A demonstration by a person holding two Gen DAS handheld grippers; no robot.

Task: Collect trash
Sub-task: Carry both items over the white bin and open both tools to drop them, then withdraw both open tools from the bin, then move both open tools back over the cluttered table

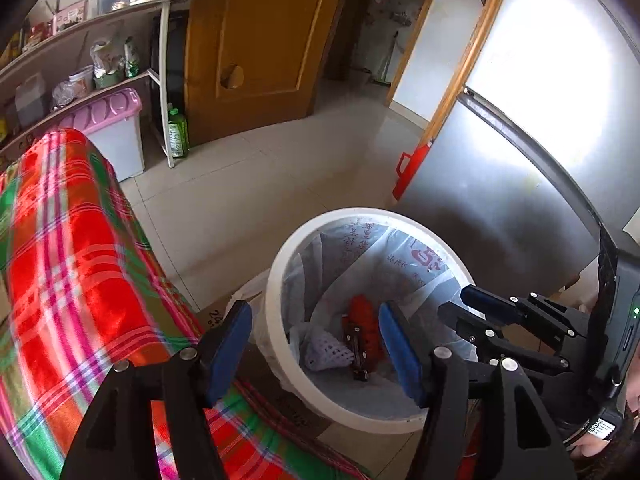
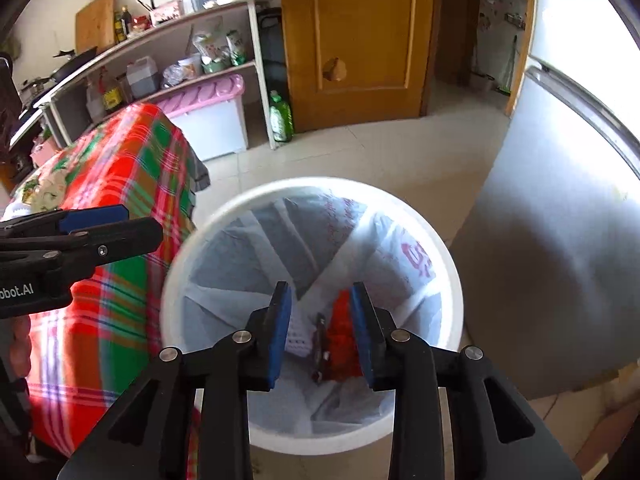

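Left gripper [image 1: 316,344] jaws wide apart, nothing between pads, hovering over white bin [image 1: 276,280]. Right gripper [image 2: 322,328] jaws narrow gap, empty, also above bin rim. Trash at bin bottom: red wrapper [image 1: 362,312], white foam net [image 1: 324,350], dark stick-like piece [image 1: 358,354]. Bin beside plaid cloth [image 1: 80,260].

I'm seeing a smooth white plastic bin [image 2: 448,280], thin crinkled liner bag [image 2: 248,240], plush checked cloth [image 1: 72,240], brushed-metal fridge [image 1: 500,184].
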